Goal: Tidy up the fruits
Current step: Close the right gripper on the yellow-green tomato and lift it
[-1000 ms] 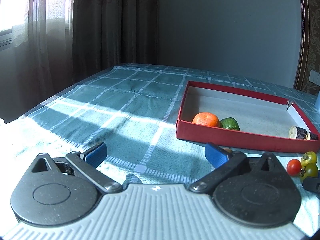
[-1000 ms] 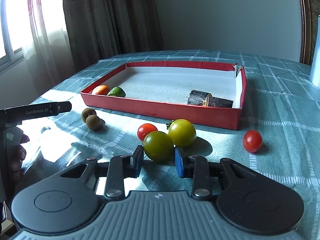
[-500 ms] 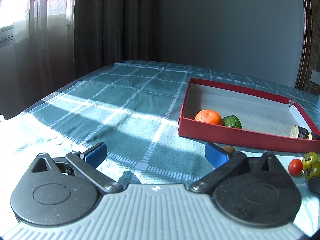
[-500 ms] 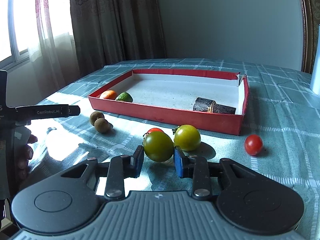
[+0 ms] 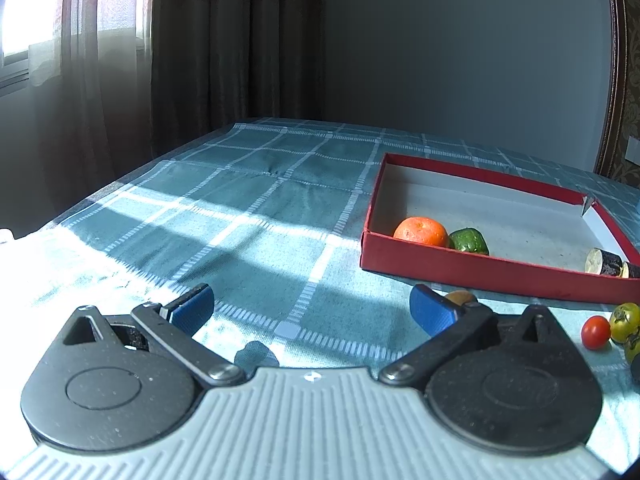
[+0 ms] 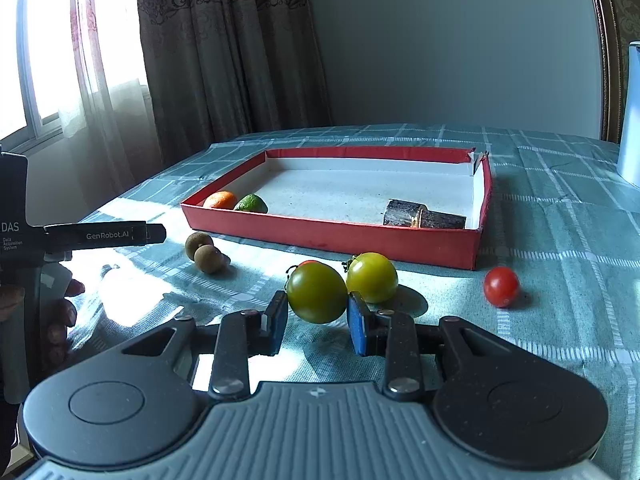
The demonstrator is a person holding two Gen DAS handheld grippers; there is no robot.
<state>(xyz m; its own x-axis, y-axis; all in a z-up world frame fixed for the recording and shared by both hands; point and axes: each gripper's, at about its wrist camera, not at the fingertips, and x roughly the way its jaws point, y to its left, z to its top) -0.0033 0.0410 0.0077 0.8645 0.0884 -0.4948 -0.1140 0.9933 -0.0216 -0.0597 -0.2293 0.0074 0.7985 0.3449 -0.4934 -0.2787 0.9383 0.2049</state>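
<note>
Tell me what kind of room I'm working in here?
Most likely a home dining or living room: a table under a teal checked tablecloth, patterned curtains beside a sunlit window, and a carved wooden frame against the wall.

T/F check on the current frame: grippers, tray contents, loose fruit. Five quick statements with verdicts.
1. The right gripper is shut on the green tomato. True.
2. The left gripper holds the orange. False: it is open and holds nothing; the orange lies in the red tray.
3. A lime sits beside the orange in the tray. True.
4. Both brown fruits are inside the tray. False: they lie on the tablecloth outside it.
5. The red cherry tomato is in the tray. False: on the cloth.
</note>
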